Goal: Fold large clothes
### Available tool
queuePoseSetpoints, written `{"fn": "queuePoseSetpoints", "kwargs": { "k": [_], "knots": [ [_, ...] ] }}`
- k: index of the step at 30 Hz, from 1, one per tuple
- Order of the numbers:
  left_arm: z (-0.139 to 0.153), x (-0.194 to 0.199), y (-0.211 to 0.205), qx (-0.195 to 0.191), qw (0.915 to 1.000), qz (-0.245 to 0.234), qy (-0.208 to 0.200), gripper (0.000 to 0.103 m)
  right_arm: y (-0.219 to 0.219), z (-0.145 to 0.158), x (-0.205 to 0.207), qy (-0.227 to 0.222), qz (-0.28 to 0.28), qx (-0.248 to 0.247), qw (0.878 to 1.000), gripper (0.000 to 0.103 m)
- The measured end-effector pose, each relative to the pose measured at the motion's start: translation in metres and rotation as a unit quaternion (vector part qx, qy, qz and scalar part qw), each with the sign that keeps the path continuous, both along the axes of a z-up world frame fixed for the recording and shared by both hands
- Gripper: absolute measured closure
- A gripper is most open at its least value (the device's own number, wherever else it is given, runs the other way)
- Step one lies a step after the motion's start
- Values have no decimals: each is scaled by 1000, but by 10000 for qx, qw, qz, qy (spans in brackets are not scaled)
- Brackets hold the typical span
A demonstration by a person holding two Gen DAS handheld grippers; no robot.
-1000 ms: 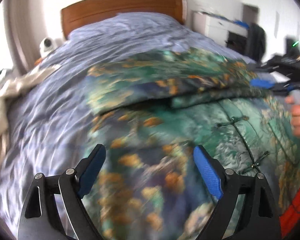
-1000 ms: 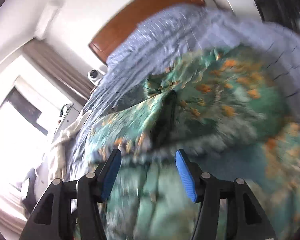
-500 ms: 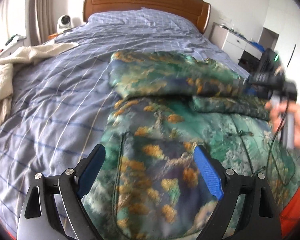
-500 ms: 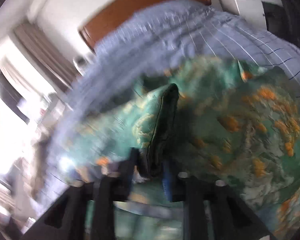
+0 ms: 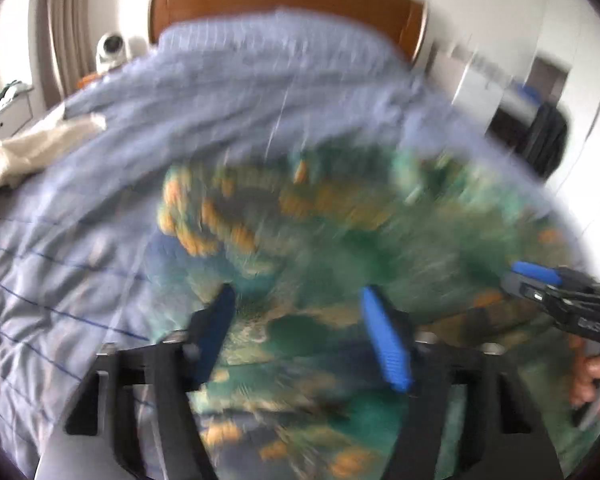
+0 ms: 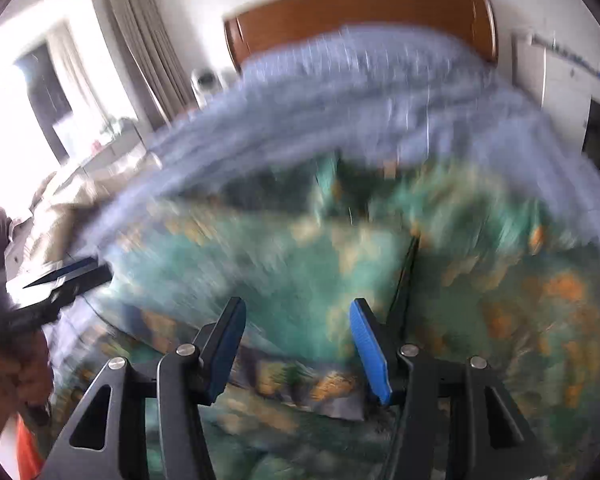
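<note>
One green-and-orange patterned garment (image 5: 340, 248) lay spread on the bed (image 5: 80, 240). Two hand-held grippers hovered over it: the left hand-held gripper (image 5: 300, 332), jaws just narrowed to half-open, and the right hand-held gripper (image 6: 296, 340), jaws just widening, half-open; neither gripped cloth.

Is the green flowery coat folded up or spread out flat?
Partly folded. The coat has a doubled layer across the bed; blur hides the rest.
</note>
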State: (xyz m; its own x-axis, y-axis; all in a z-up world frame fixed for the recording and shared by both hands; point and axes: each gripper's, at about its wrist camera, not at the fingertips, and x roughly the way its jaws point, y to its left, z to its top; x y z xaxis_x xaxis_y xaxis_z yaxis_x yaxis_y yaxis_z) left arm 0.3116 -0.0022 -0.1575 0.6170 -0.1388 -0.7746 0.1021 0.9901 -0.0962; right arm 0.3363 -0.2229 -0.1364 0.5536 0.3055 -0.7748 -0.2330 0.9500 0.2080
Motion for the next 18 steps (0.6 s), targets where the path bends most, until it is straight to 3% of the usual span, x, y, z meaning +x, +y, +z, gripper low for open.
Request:
{"fn": "queuePoseSetpoints", "kwargs": {
  "k": [1,2,8,10,12,18],
  "knots": [
    [-21,5,-1,112,9997,-52,201,54,0,-25,6,423,-46,-84,9991,51],
    [-33,4,-1,121,9997,-79,181,54,-4,-39,8,557,-62,-74,9984,51],
    [-32,-5,-7,286,9996,-17,-6,54,-3,-49,-5,67,-90,-161,9998,51],
    [-18,-9,-10,383,9993,-31,18,53,-6,-50,-5,44,-92,-140,9998,51],
    [-1,-10,-10,358,9993,-71,-28,41,-6,-49,-10,23,-99,-103,9999,51],
    [50,30,-10,-374,9985,34,-410,27,-10,-50,-17,-82,-112,-32,9999,51]
  ]
}}
